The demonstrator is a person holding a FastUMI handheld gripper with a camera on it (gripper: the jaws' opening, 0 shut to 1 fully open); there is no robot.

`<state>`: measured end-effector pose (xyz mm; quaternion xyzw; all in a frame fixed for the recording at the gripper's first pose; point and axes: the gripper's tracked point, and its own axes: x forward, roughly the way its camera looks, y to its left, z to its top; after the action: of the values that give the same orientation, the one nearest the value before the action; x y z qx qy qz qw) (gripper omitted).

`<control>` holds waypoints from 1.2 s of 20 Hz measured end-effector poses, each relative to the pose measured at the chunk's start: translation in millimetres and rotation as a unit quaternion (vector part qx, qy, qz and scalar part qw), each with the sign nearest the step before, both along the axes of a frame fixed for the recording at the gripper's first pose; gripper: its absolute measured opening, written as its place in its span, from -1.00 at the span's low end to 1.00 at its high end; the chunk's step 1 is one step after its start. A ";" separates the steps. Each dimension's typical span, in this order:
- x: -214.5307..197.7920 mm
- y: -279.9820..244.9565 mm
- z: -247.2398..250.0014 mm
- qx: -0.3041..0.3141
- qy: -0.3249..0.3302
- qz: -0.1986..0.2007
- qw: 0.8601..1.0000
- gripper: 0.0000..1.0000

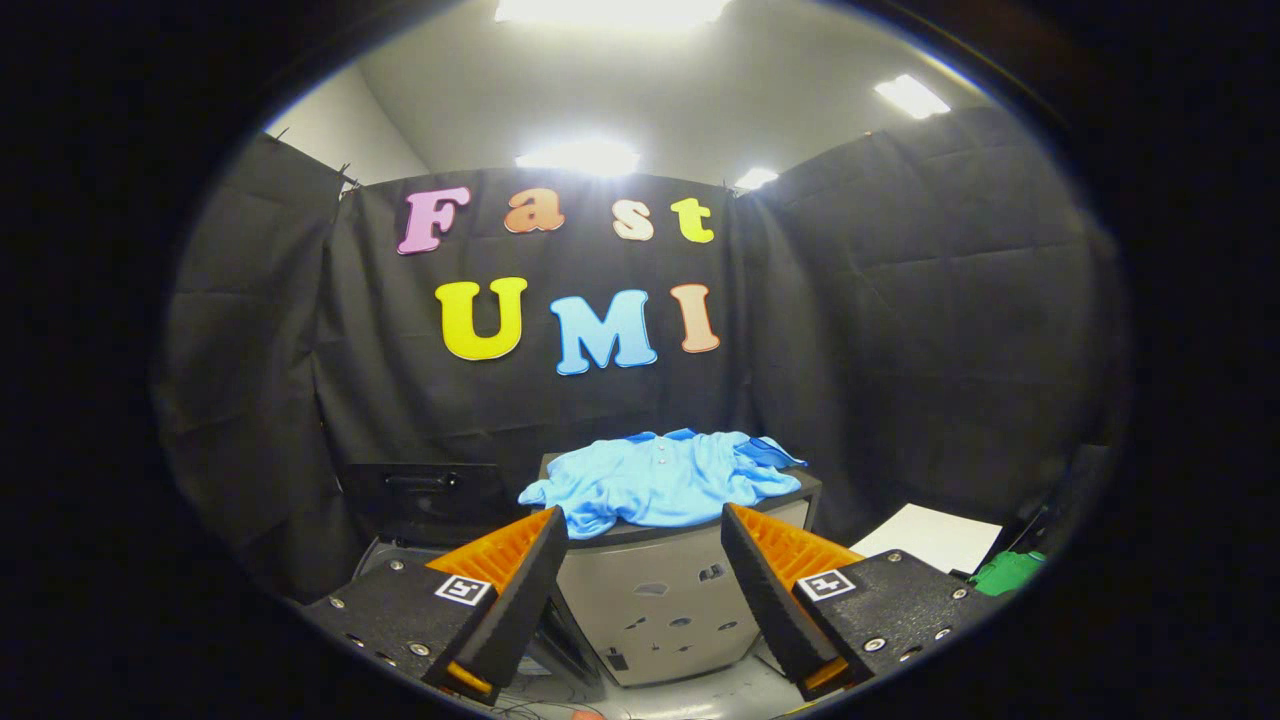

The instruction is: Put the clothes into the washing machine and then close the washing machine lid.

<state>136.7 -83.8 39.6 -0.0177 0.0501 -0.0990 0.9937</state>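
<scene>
Black cloth walls (900,300), bright ceiling lights (580,157)

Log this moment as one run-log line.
gripper: open, empty | blue shirt: lying on washing machine, beyond fingers | phase: approach, shirt not yet grasped

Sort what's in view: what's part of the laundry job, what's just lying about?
Job:
- light blue shirt, draped over the top of the washing machine, just beyond the fingers
- gripper, fingers open, nothing between them

Lying about:
- white sheet, right of the machine
- green item, beside that sheet; too small to identify
- black case with a handle, left of the machine
</scene>
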 end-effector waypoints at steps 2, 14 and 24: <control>26.1 -8.0 -0.7 0.003 0.015 0.000 1.000 0.91; 194.5 -58.0 -26.3 -0.004 0.116 0.032 0.993 0.91; 271.6 -64.7 -87.6 0.030 0.212 0.059 0.975 0.92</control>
<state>408.3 -148.5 -48.1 -0.0111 0.2617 -0.0331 0.9645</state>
